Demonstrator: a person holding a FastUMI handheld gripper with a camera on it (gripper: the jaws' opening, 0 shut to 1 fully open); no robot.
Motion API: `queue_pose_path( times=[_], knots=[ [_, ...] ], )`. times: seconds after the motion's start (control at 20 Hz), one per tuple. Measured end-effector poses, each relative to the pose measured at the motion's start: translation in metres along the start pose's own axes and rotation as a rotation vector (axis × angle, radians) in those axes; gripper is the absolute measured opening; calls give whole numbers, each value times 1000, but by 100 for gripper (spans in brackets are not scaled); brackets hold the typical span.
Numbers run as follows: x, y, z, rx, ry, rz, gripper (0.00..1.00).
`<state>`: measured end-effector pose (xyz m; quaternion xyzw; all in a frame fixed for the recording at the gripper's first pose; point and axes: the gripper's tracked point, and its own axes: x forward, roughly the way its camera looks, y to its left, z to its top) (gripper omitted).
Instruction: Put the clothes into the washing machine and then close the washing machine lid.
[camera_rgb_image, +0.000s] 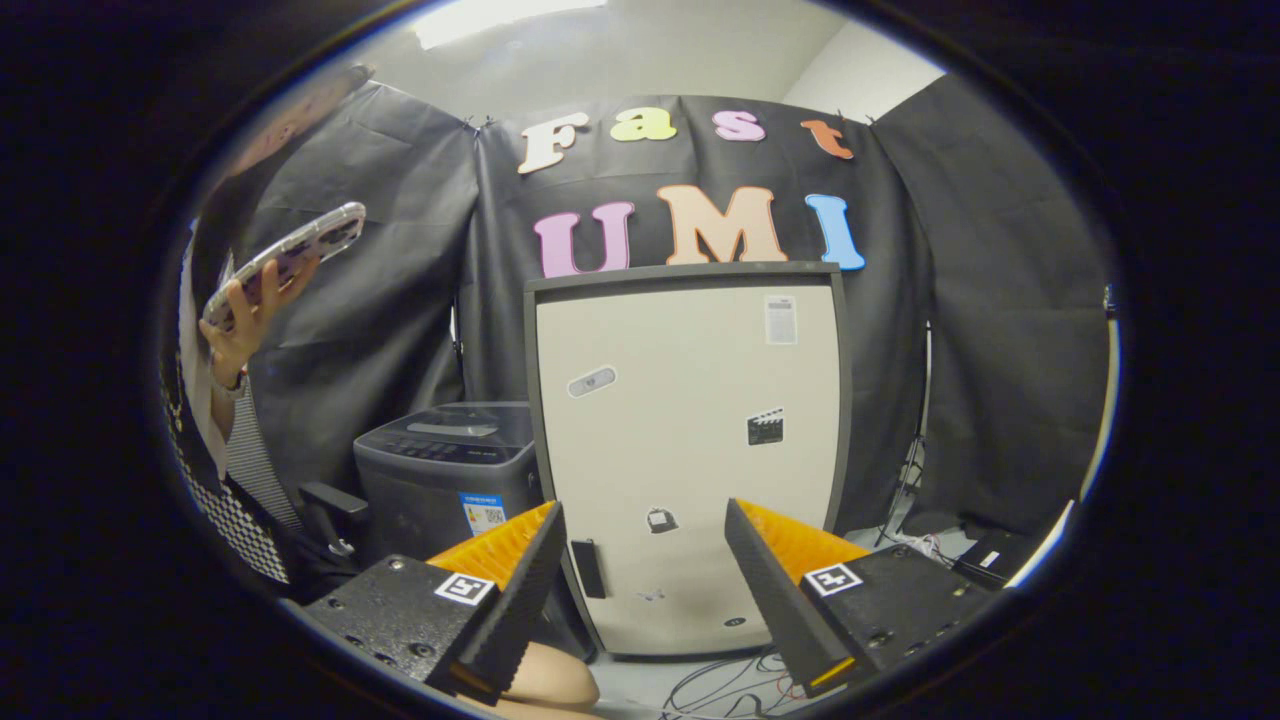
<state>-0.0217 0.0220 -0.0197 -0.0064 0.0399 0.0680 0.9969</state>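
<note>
Matt cream-panelled cabinet (686, 440), smooth dark plastic washing machine (445, 470), matt black cloth wall (960, 300).

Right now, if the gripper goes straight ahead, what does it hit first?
Likely the pale upright panel beyond the open gripper; nothing lies between the fingers. Depth is unclear.

**Camera setup: single gripper-mounted fisheye**

Camera rode on the gripper (640, 560) and looked forward along its two fingers, which stood spread apart low in the view. It sat low and roughly level, facing the black cloth wall (960, 330). A tall beige panel (690, 430) stood just ahead, between the fingers. The washing machine (445, 470) sat further back, beyond the left finger. A person's hand (240, 320) showed far off to that side.
</note>
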Motion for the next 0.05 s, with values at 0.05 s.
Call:
queue_pose_path(
  times=[0.05],
  knots=[
    [0,0,0,0,0,0,97]
  ],
)
